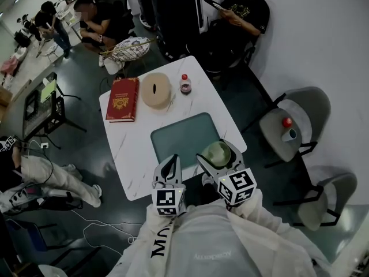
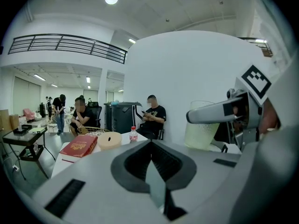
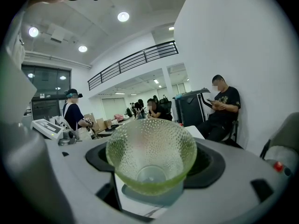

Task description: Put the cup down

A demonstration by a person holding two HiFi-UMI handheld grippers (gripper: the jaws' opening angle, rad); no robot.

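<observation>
A pale green dimpled glass cup (image 1: 217,152) is held above the near right corner of the white marble table (image 1: 130,149), close to a grey-green mat (image 1: 181,134). My right gripper (image 1: 219,154) is shut on the cup. In the right gripper view the cup (image 3: 151,160) lies between the jaws with its mouth toward the camera. The left gripper view shows the same cup (image 2: 202,125) off to the right. My left gripper (image 1: 172,159) is shut and holds nothing. It hovers over the table's near edge, left of the cup.
On the far half of the table lie a red book (image 1: 122,99), a round beige container (image 1: 156,90) and a small bottle (image 1: 185,84). Grey chairs (image 1: 294,120) stand to the right. A seated person (image 1: 242,13) is behind the table.
</observation>
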